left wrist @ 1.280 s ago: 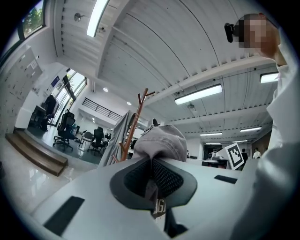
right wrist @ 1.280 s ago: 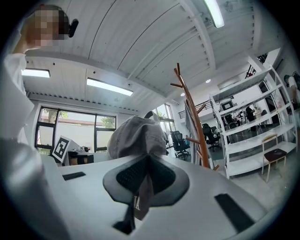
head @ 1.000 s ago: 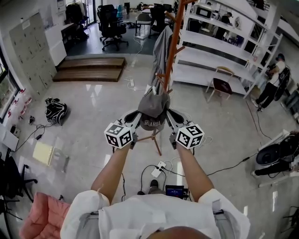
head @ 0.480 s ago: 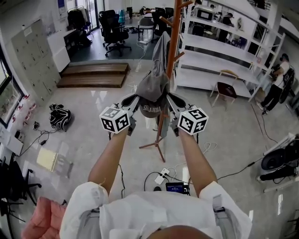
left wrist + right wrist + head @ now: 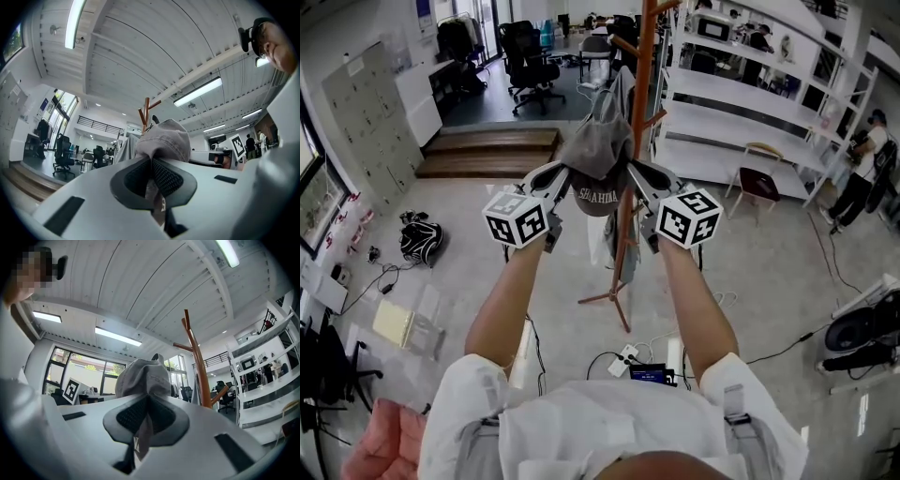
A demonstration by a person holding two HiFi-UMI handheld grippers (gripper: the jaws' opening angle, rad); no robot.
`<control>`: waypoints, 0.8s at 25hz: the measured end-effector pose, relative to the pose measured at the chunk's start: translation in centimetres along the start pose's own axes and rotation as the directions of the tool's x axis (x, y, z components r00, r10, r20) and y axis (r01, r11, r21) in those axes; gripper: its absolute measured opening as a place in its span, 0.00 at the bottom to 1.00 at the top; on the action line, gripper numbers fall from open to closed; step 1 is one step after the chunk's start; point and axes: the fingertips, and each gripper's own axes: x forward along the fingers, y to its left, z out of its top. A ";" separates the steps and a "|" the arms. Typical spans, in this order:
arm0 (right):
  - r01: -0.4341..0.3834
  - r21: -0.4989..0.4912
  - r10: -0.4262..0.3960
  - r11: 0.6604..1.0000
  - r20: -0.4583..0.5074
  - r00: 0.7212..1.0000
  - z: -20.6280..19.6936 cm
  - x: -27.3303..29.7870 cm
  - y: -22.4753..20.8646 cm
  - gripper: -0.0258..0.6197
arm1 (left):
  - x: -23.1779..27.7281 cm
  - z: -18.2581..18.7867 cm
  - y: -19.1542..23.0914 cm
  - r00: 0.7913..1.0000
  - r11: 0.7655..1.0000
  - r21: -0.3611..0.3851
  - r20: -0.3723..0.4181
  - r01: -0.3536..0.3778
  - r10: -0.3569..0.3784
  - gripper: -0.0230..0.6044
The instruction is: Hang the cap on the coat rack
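Left gripper: jaws clamped on the cap rim, fabric pinched btwn the pads. Right gripper: same, shut on the opposite rim. From the head view the cap hangs btwn the two tips, crown up, held high, on the near side of the coat rack pole and a bit left of it. A grey garment already hangs on the rack, just beyond the cap.

Step in hand, I'd judge: bringing the cap to a peg. To do it well:
- Pick a free peg, e.g. the upper left one.
- Keep both grips level so the opening stays spread.
- Lift above the peg tip, move far-ward, then lower so the peg sits inside the crown.
- Release only once it bears weight.
- Avoid snagging the garment or knocking the pole.
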 end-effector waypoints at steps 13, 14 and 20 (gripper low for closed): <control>-0.069 -0.025 0.070 0.997 0.064 0.995 5.7 3.1 -1.6 0.08 | 2.9 5.9 1.7 0.996 0.998 0.068 0.089 -0.016 0.010 0.06; -0.071 -0.027 0.073 0.997 0.070 0.995 6.1 3.4 -1.6 0.08 | 3.0 6.2 1.9 0.995 0.997 0.069 0.095 -0.015 0.009 0.06; -0.057 -0.013 0.058 0.998 0.095 0.994 6.9 6.5 -2.0 0.08 | 3.1 7.8 4.8 0.992 0.998 0.067 0.130 -0.005 -0.004 0.06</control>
